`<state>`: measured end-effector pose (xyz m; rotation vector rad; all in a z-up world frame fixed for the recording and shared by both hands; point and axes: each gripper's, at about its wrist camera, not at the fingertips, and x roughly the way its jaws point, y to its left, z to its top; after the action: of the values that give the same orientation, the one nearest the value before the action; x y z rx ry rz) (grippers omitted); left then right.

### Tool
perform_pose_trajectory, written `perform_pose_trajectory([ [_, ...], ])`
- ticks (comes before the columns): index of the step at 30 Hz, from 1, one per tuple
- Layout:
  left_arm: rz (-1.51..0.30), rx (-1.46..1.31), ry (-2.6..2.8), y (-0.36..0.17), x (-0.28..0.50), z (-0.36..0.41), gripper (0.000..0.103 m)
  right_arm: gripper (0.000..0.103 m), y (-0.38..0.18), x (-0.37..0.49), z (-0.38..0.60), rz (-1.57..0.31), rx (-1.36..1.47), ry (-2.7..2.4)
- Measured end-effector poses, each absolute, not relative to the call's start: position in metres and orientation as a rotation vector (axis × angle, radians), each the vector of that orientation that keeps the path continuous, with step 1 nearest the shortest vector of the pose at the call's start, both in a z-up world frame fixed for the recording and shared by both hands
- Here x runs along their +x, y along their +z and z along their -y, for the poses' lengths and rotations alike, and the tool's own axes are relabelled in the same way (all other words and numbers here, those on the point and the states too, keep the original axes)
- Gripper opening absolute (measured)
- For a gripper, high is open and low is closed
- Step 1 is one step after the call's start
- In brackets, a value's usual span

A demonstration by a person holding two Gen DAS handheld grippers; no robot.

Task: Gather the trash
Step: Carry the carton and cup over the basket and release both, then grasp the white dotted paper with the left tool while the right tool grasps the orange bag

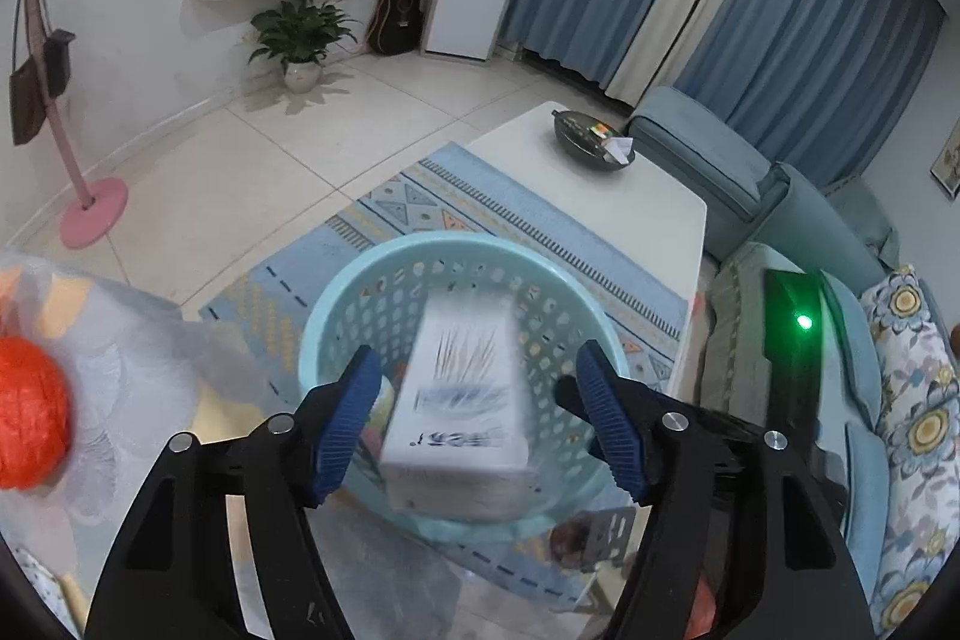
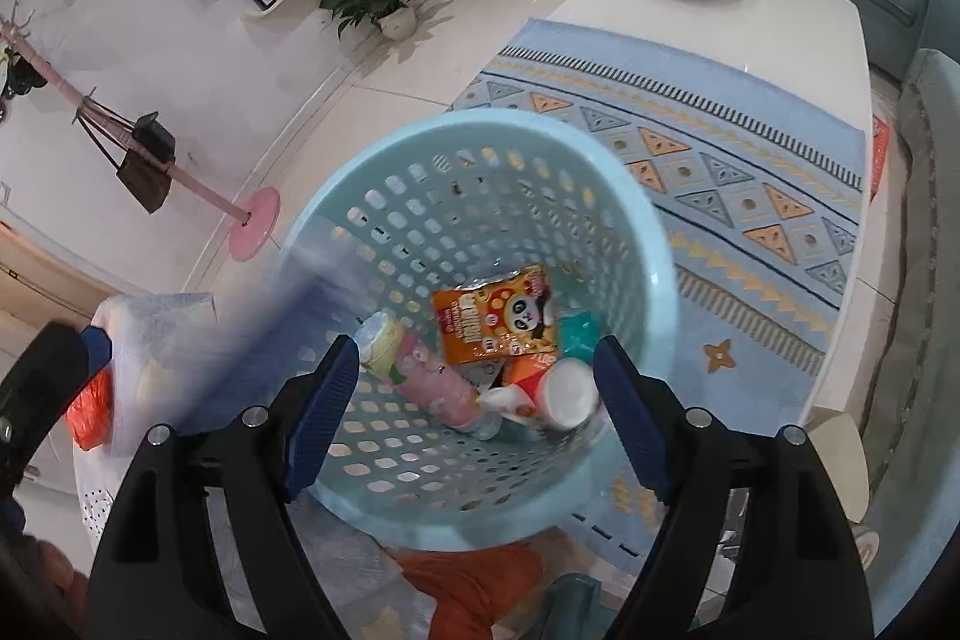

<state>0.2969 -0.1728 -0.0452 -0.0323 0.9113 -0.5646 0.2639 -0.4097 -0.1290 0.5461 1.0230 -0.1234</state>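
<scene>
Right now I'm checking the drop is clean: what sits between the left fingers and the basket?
In the left wrist view, only a blurred white box, apparently falling free between the open fingers into the blue basket.

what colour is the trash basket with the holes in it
Light turquoise blue; the basket shows best in the right wrist view.

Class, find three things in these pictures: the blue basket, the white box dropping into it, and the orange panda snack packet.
blue basket [image 2: 480, 127]: right wrist view, far rim.
white box [image 1: 462, 400]: left wrist view, top face.
orange panda snack packet [image 2: 495, 319]: right wrist view, printed front.
</scene>
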Motion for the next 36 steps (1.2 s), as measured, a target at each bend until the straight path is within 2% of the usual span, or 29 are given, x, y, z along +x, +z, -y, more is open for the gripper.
perform_pose_trajectory([
  [8, -0.926, -0.055, -0.539, -0.055, 0.29, 0.161, 0.069, 0.076, -0.113, 0.251, 0.406, -0.983, 0.512, -0.115],
  [16, -0.866, -0.078, -0.492, -0.04, 0.266, 0.131, 0.069, 0.076, -0.078, 0.242, 0.366, -0.92, 0.421, -0.053],
  [29, -0.732, -0.185, -0.305, -0.007, 0.202, 0.012, 0.069, 0.076, -0.024, 0.231, 0.263, -0.81, 0.261, 0.143],
  [36, -0.734, -0.221, -0.152, -0.018, 0.182, -0.06, 0.069, 0.076, -0.014, 0.235, 0.195, -0.796, 0.171, 0.249],
])
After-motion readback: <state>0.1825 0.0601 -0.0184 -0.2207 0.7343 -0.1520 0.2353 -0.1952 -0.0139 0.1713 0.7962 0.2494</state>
